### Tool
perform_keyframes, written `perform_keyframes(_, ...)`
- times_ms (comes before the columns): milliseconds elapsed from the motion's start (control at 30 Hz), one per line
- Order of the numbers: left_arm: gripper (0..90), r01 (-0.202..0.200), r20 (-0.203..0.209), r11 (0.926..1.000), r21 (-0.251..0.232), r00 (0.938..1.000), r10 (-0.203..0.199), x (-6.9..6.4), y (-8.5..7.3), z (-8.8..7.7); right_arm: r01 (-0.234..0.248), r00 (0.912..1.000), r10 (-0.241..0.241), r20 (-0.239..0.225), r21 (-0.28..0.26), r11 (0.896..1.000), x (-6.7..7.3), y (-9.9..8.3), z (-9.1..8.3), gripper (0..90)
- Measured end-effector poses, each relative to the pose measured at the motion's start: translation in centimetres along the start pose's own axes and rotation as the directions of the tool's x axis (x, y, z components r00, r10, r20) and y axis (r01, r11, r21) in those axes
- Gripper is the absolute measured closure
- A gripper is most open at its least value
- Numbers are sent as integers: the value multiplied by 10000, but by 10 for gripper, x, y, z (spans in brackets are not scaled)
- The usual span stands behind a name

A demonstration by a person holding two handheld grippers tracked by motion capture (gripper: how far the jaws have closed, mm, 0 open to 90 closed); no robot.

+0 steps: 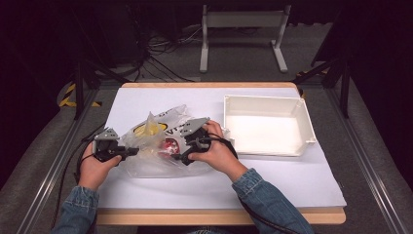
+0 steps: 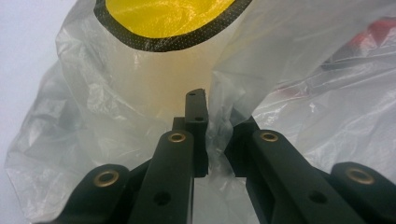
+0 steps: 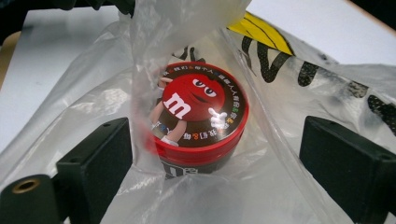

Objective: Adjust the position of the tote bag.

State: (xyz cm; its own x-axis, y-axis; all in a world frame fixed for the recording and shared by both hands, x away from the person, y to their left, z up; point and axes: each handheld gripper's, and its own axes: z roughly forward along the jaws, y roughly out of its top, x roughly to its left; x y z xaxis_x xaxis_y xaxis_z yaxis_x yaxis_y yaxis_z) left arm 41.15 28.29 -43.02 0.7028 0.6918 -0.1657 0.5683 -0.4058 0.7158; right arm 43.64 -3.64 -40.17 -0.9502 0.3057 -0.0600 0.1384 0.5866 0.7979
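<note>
A translucent plastic bag [image 1: 146,163] with yellow and black print lies crumpled on the white table [image 1: 272,180]. Inside it stands a round red candy tin [image 1: 170,145], its lid [image 3: 198,109] printed with a red cartoon figure. My left gripper [image 1: 130,152] is at the bag's left side, shut on a fold of the bag film [image 2: 217,116]. My right gripper [image 1: 181,155] reaches into the bag's mouth from the right. Its jaws stand wide open on either side of the tin [image 3: 201,154], apart from it, with loose film draped around them.
A white rectangular tray [image 1: 265,101] sits at the table's right, just beyond my right hand. Bare table surface lies in front of the bag and along the near edge. A white metal stand [image 1: 243,19] and cables are on the floor behind the table.
</note>
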Motion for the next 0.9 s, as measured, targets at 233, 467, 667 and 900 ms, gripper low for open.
perform_keyframes(233, 829, 257, 11, 9995, 203, 9997, -258, 6, -6, 5, -280, 9993, 278, -262, -78, 9996, -3, -8, 8, 80)
perform_keyframes(467, 828, 363, 7, 9974, 625, 9993, -364, 9, -11, 10, -232, 9989, 235, -414, 92, 9997, -3, -18, 13, 72)
perform_keyframes(667, 837, 555, 59, 9966, 606, 9984, -560, 13, -14, 11, -75, 9989, 95, -469, 435, 9990, -2, -29, 18, 70)
perform_keyframes(900, 752, 462, -113, 9984, 327, 9989, -458, 12, -13, 6, 23, 9993, 10, -380, 856, 9963, -3, -37, 26, 61)
